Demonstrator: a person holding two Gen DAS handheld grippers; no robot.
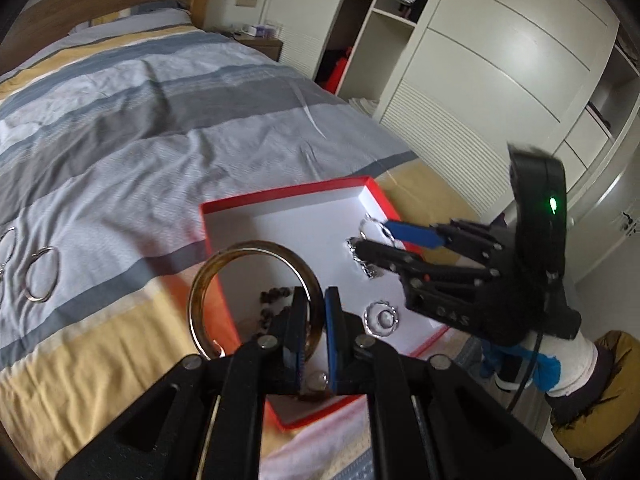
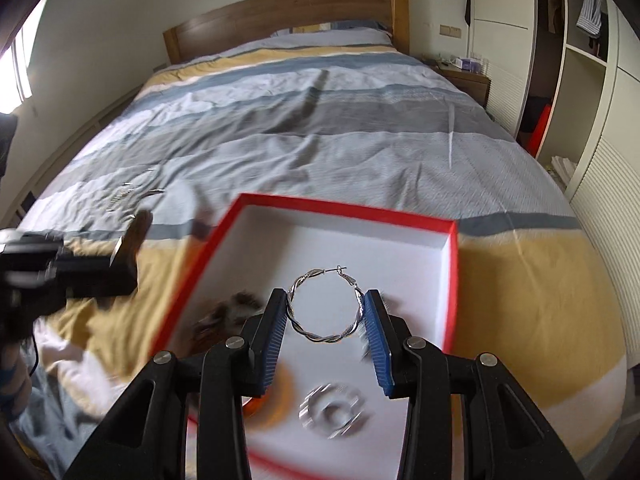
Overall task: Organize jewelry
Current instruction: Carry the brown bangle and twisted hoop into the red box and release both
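A red box with a white inside (image 1: 280,224) (image 2: 400,240) lies on the bed. My left gripper (image 1: 316,312) is shut on a golden-brown bangle (image 1: 224,264) held over the box's left edge. My right gripper (image 2: 326,312) (image 1: 372,236) grips a twisted silver hoop earring (image 2: 326,338) between its blue pads, above the box. In the box lie a clear round piece (image 1: 382,317) (image 2: 332,404), dark beads (image 1: 274,294) and a silvery piece (image 1: 360,266).
Silver hoops (image 1: 40,274) lie on the striped duvet (image 1: 160,120) to the left; small silver pieces (image 2: 128,194) show there in the right view. White wardrobes (image 1: 500,60) stand on the right, and a wooden headboard (image 2: 288,12) at the far end.
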